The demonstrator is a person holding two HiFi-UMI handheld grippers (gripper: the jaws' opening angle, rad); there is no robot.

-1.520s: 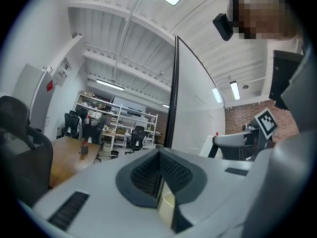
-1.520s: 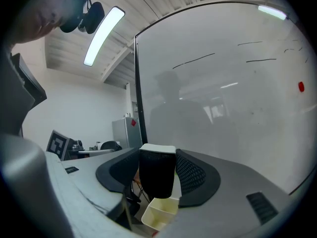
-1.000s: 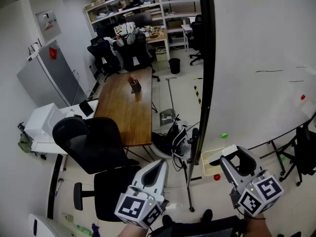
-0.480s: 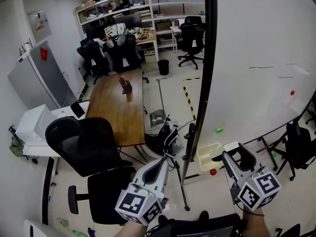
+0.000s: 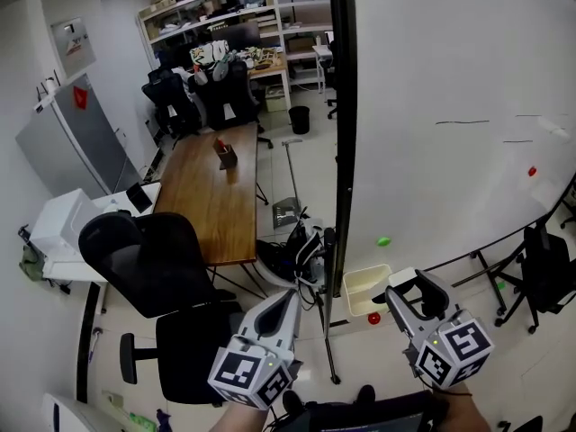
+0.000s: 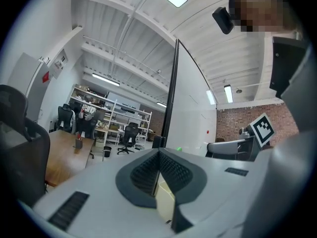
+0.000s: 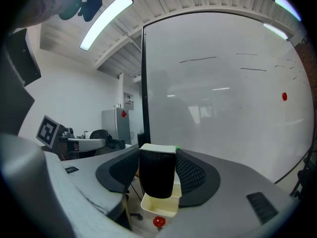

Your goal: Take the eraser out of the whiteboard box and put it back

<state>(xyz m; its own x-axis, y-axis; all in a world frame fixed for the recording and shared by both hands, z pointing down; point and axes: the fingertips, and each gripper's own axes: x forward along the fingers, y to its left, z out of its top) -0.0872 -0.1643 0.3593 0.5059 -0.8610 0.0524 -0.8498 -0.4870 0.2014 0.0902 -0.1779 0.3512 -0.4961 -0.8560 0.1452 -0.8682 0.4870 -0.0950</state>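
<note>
Since 1.0 s ago the head view has swung: whiteboard (image 5: 450, 79) edge post (image 5: 342, 106) sits farther left in frame, and the whiteboard box (image 5: 363, 286) has slid left w/ it. R gripper (image 5: 412, 291) keeps approx. the same offset from the box, so the shift looks like camera/body motion, not a move toward the box.

(a) R gripper: claw clamped on the eraser (image 7: 157, 175), pads on its two long sides, dark felt face toward the gripper cam, cream back at the top. Gripping by the sides leaves the lower end free, prob. so it can drop into the box end-first.

(b) Eraser location: out of the box, in the R claw, just near of and above the box. In the R gripper view the box opening lies directly under the eraser's lower edge; touching or apart, cannot tell.

(c) Box: cream, open-topped, at the board's lower left by the post. A red round thing (image 5: 373, 318) sits just below it; what it rests on, unclear. Green dot (image 5: 384, 240) on the board, above the box.

(d) L gripper (image 5: 290, 302): claw closed, nothing in it, held low and left, well apart from the box. Prob. parked to stay clear of R.

Judgement: take-out done, put-back pending. Next move needs a straight lowering, eraser aligned w/ the box walls.
</note>
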